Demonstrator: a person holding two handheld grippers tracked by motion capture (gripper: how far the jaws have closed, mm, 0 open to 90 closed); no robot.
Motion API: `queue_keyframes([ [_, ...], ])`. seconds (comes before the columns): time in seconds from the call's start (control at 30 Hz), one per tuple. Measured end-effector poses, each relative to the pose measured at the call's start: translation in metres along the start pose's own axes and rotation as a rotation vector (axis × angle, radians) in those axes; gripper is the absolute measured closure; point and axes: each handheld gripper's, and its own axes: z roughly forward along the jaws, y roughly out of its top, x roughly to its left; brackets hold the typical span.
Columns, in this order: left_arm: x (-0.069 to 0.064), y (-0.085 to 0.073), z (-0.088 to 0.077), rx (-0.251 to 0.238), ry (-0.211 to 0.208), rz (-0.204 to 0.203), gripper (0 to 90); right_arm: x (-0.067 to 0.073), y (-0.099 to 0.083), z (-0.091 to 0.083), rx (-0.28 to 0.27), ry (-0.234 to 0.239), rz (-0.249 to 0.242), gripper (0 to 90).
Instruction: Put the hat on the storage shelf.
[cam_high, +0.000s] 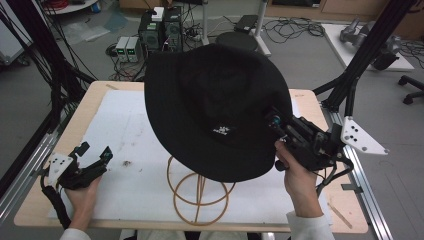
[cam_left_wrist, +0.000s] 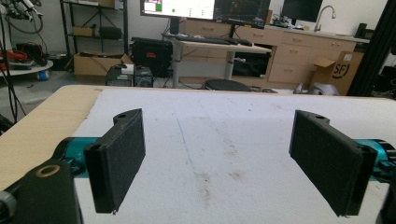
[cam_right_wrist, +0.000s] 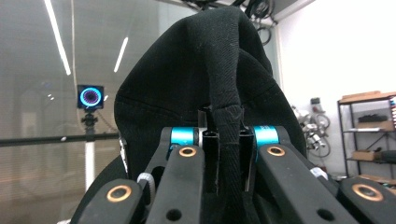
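I've got the black hat (cam_high: 217, 110) pinched by its brim in my right gripper (cam_high: 276, 123), jaws clamped tight on the folded edge, and it hangs in the air above the wire stand (cam_high: 199, 192). It's soft, light cloth, droops wherever it isn't held, so the stitched brim looks like the firmest place to grab. My left gripper (cam_high: 95, 152) rests at the table (cam_high: 60, 135) edge, jaws wide apart, nothing between them.

high view looks down on the table (cam_high: 60, 200); left gripper view skims it (cam_left_wrist: 46, 121) low.
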Motion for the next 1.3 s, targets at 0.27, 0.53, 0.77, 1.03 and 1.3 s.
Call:
queue_keyframes([
  [0.27,0.001,0.0,0.0,0.001,0.001,-0.001,18.7,-0.002,-0.013,0.003,0.064,0.104,0.047,86.7],
  [0.53,0.001,0.0,0.0,-0.002,0.002,-0.001,18.7,-0.003,-0.031,0.006,0.199,0.184,0.074,86.6],
  [0.77,0.002,-0.001,0.0,0.004,-0.004,-0.004,18.7,-0.006,-0.042,0.008,0.24,0.228,0.112,86.6],
  [1.03,0.001,-0.001,0.001,0.007,-0.013,-0.003,18.9,-0.007,-0.048,0.01,0.264,0.273,0.137,86.4],
  [1.3,0.0,-0.001,0.002,0.006,-0.007,-0.003,18.8,-0.006,-0.053,0.013,0.311,0.299,0.154,86.0],
])
